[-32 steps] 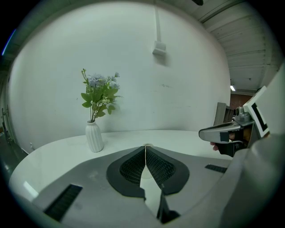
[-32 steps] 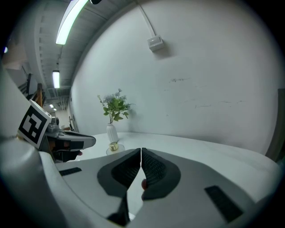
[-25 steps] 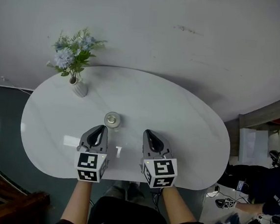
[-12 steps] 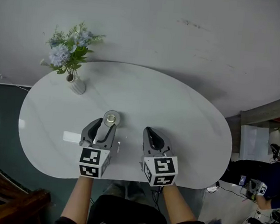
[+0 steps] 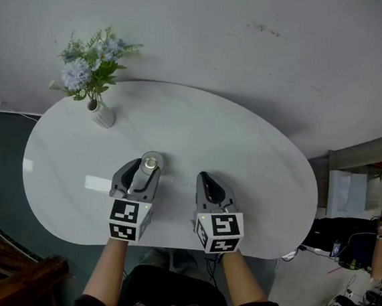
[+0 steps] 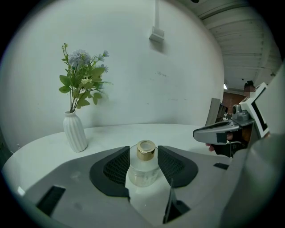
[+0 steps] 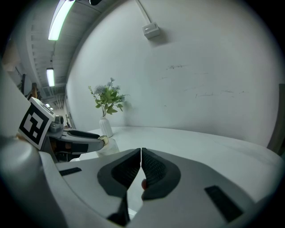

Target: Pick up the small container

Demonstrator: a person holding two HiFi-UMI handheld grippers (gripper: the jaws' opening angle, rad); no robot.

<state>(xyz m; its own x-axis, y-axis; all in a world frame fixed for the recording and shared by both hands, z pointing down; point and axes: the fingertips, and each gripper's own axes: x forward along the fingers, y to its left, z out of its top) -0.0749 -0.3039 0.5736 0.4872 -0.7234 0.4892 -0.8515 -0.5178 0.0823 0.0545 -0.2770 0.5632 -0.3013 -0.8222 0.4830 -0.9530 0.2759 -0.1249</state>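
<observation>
The small container (image 6: 143, 170), a squat clear-glass bottle with a gold cap (image 6: 145, 149), stands upright on the white surface (image 5: 244, 161). Its long axis is vertical and the cap points straight up. It sits near the front edge, left of centre, between the pads of the left tongs (image 5: 142, 174). Those tongs have just been opening and now gape wide. Their dark ribbed pads flank the bottle on either side without pressing it. The left forearm (image 5: 108, 272) reaches in from the near edge, and its tongs point away from the person, tilted somewhat down toward the surface. The right tongs (image 7: 140, 155) lie alongside, aimed the same way, pads together with nothing between them. A ribbed white vase (image 5: 103, 115) of blue flowers stands well apart at the far left.
</observation>
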